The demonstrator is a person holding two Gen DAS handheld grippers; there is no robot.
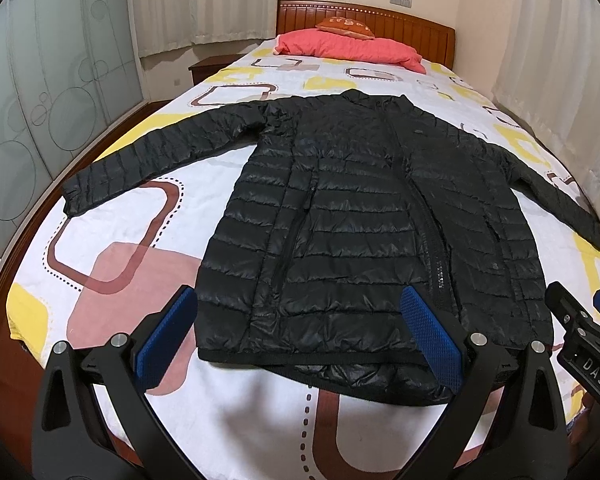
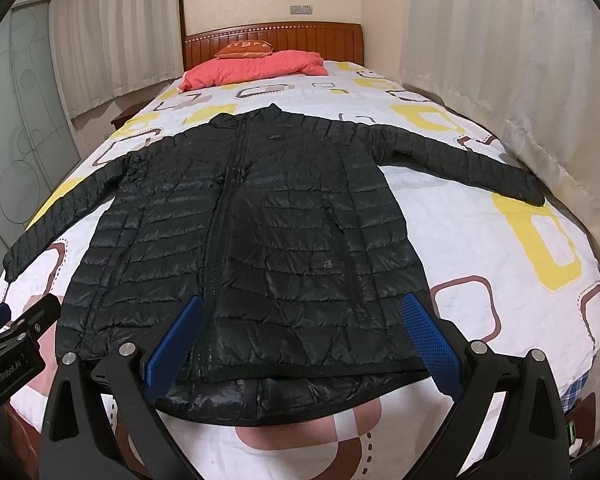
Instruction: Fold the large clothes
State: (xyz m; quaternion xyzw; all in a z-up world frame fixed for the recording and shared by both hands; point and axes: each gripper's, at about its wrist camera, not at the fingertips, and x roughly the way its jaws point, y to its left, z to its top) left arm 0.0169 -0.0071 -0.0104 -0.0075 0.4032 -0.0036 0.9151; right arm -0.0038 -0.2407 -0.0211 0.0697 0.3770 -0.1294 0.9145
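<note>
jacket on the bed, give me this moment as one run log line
jacket: flat on bed, zipped, sleeves spread, unfolded | left gripper: open, above hem | right gripper: open, above hem | holding: nothing

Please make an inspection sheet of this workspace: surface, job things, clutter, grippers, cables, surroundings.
Surface: bed, patterned sheet, smooth.
Job's things: black jacket lying flat, front up, sleeves spread, not yet folded.
Clutter: pink pillow with orange cushion on top, at the headboard.
Grippers: left gripper and right gripper both open, above the hem, holding nothing.
Cables: nothing seen.
Surroundings: curtains, glass wardrobe.
</note>
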